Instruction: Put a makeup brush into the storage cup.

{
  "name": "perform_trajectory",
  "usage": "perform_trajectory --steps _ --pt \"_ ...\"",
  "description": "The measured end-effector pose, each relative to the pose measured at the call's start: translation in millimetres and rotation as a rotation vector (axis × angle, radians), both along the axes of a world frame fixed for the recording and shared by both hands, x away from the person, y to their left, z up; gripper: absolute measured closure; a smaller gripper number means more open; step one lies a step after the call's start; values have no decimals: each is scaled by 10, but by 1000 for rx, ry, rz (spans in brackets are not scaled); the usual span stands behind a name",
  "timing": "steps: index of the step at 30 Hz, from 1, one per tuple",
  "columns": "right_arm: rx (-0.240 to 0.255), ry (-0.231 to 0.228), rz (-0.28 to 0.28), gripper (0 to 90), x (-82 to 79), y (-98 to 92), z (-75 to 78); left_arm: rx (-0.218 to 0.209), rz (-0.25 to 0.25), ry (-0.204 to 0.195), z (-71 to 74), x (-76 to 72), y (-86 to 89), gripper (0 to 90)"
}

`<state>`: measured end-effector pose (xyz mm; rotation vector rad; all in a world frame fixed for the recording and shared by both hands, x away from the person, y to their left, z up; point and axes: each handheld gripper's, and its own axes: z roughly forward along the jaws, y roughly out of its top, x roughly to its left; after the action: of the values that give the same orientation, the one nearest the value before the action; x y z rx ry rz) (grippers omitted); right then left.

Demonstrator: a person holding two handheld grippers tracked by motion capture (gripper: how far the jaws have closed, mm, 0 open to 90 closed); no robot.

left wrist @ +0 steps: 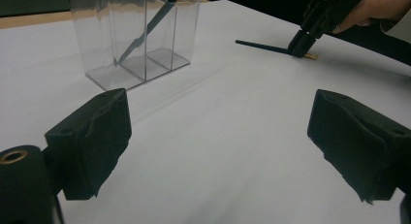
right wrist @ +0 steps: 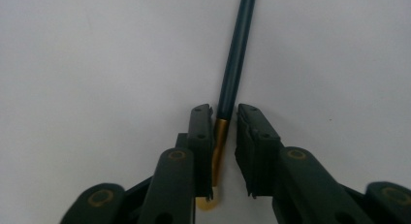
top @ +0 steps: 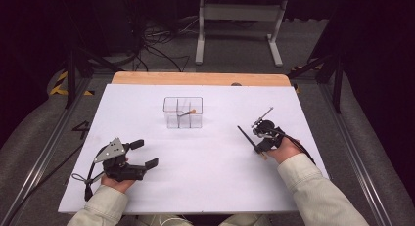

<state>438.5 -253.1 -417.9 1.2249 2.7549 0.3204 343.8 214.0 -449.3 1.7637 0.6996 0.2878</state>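
A clear divided box (top: 182, 112) stands mid-table, and a dark utensil with a gold end (top: 186, 112) leans inside it; it also appears in the left gripper view (left wrist: 145, 32). A second dark stick with a gold end (top: 246, 137) lies flat on the white table. My right gripper (top: 259, 147) is down over its gold end. In the right gripper view the jaws (right wrist: 224, 112) straddle the stick (right wrist: 236, 54) closely, with a thin gap on the right side. My left gripper (top: 147, 153) rests at the near left, wide open and holding nothing (left wrist: 218, 132).
The white sheet (top: 210, 177) covers the table, with a wooden strip (top: 200, 79) at the far edge. Cables and a white stand (top: 240, 25) sit on the floor beyond. Metal rails run along both sides of the table.
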Motion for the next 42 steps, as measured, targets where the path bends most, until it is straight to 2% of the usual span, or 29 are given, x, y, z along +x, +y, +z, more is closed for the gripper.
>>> perform_trajectory --steps 4,11,18,21,29,30,33,35,36,37,38,42 --pt "-8 0 -2 825 4 6 -2 6 -1 -1 1 -1 -7 99" --pt "-14 -5 10 834 1 13 -3 2 -8 -11 9 6 -13 110" --pt "-5 -16 27 837 -14 15 28 -25 -18 4 59 5 -35 110" --pt "3 -21 43 837 -41 17 72 -20 -33 8 77 8 -61 111" --pt "16 -46 125 837 -153 61 279 4 -94 -4 134 7 -169 110" --pt "24 -48 159 838 -195 88 335 7 -108 -9 149 5 -186 111" --pt "35 -54 215 837 -267 142 410 -5 -129 -5 166 0 -198 112" --pt "35 -56 229 837 -287 159 427 -6 -142 -6 176 -2 -201 117" --pt "38 -63 268 837 -345 215 476 -15 -157 -8 193 -5 -212 115" --pt "38 -63 268 837 -345 215 476 -15 -157 -8 193 -5 -212 114" --pt "46 -68 308 837 -395 270 518 -27 -174 -7 212 -7 -226 114" --pt "62 -75 388 837 -498 395 593 -38 -201 -11 242 -5 -267 115"
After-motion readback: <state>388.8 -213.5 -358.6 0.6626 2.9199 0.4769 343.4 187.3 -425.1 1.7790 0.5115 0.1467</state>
